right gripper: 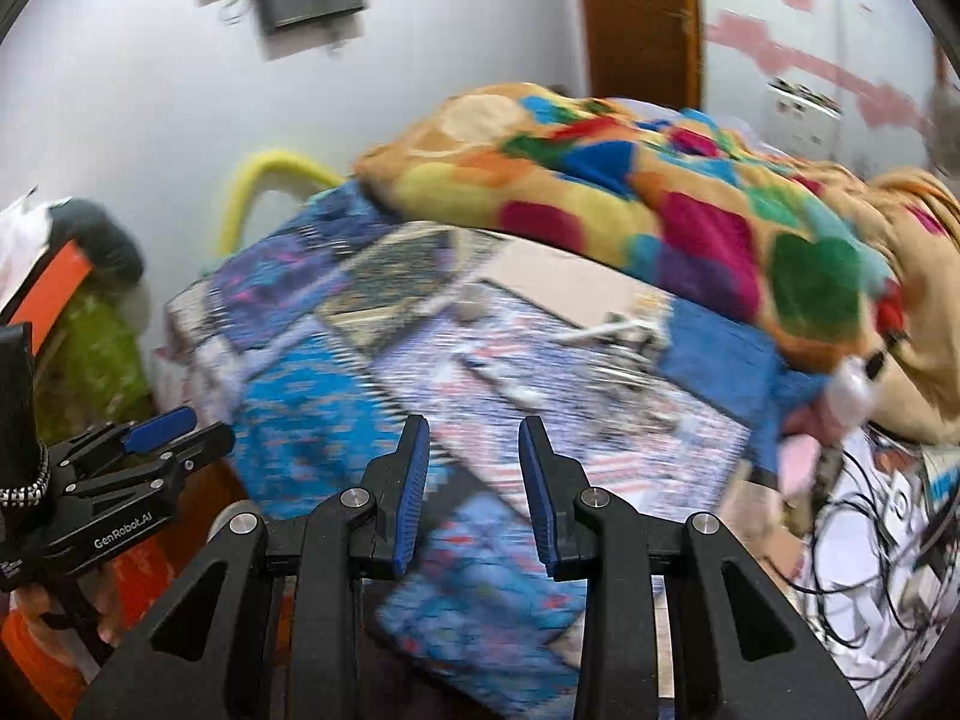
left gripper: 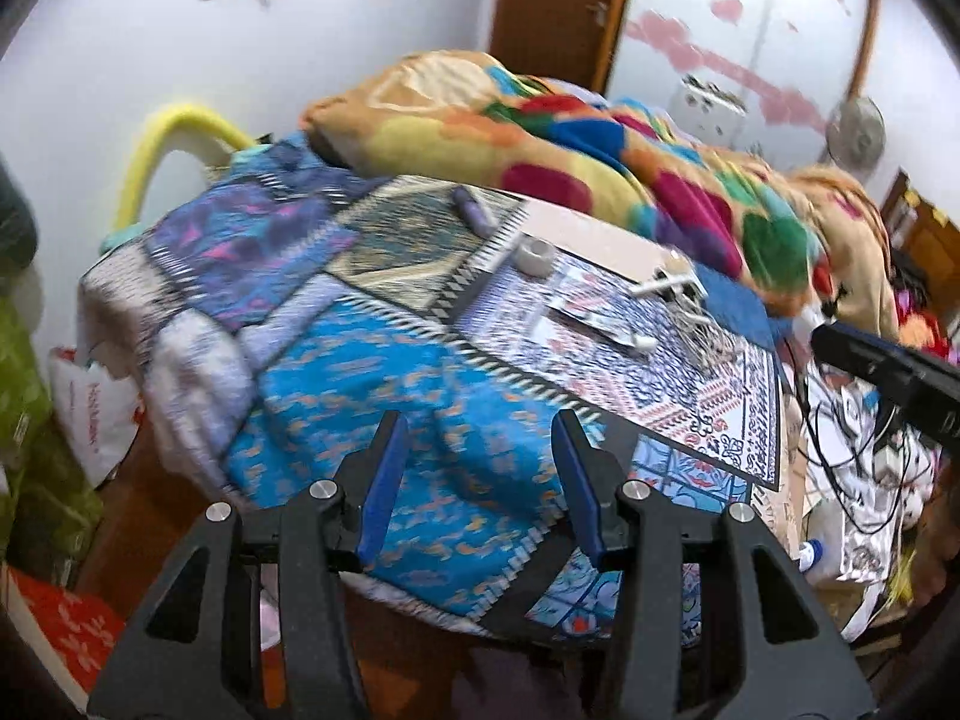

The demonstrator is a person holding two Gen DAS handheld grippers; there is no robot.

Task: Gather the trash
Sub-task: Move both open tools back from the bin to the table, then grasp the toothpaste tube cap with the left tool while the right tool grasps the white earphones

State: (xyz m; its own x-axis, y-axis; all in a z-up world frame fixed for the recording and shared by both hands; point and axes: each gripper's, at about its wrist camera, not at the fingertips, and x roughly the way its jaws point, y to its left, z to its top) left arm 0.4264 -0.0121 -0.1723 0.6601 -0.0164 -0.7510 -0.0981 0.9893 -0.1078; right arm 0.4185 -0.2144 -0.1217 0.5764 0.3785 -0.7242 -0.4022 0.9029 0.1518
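Left wrist view: left hand-held gripper (left gripper: 477,429) has its jaws apart, nothing between the blue pads, hanging over the near edge of the bed (left gripper: 336,372). Bed carries a blue patchwork sheet; a multicolour blanket (left gripper: 540,138) is heaped at 12 to 2 o'clock.

Trash sits mid-bed at about 1 o'clock from the gripper, well apart from it: small white tape roll (left gripper: 536,256), purple tube (left gripper: 474,210) behind it at 12, white scraps and a stringy tangle (left gripper: 678,291) by a cardboard sheet (left gripper: 594,240). Flat packet (left gripper: 594,324) lies just in front of the scraps.

Right hand-held gripper (left gripper: 888,372) pokes in at 3 o'clock in this view, only partly visible.

Right wrist view: heavy blur. Right gripper's jaws stand a narrow gap apart, empty, over the bed corner. Left gripper shows at 9 o'clock, side-on. Scraps appear as a pale smear at 12 to 1 o'clock. Cable clutter (right gripper: 870,516) on the floor at 3 to 4 o'clock.
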